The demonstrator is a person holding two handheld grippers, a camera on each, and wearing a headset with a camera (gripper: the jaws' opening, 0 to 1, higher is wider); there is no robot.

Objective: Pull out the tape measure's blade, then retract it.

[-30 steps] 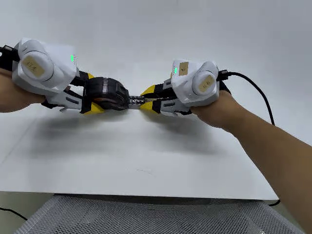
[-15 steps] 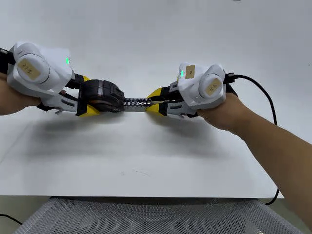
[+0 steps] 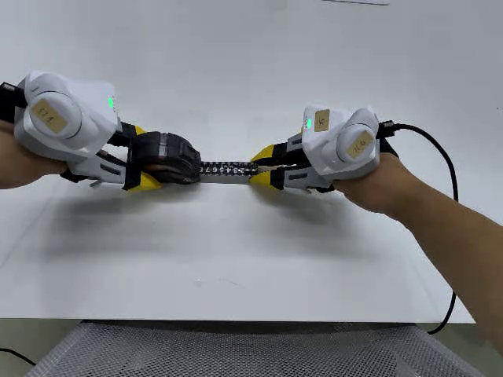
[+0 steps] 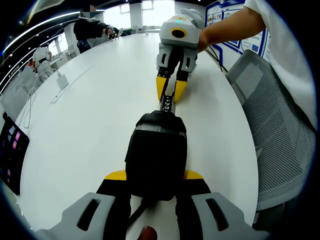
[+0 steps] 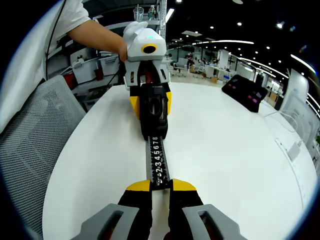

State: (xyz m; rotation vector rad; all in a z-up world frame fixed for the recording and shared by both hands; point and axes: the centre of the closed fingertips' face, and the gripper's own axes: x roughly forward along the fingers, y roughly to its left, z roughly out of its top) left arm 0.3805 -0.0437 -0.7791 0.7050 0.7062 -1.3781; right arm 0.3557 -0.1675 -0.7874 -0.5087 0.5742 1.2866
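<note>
The left gripper [image 3: 149, 155] is clamping the black tape measure case [image 3: 167, 157] between its yellow-tipped jaws, one tip lying against each flat side of the case. In the left gripper view the case is sitting right between the two tips and reaching forward past them. The right gripper [image 3: 262, 166] is facing it from the other side, its jaws pressed together on the free end of the blade [image 3: 226, 169]. The blade is running straight and roughly level from the mouth of the case to the right gripper's tips, bridging the gap between the two tools. It is black with white numerals, and in the right gripper view the figures 2 to 8 are showing between the tips and the case. Both grippers are hanging low over the white workbench [image 3: 236, 251], casting soft shadows on it; whether the case is touching the surface cannot be told. A hand is gripping each tool from behind. A black cable [image 3: 440, 169] is trailing from the back of the right gripper over the bench edge, and a grey mesh chair [image 4: 260, 100] is standing at the person's side of the bench
</note>
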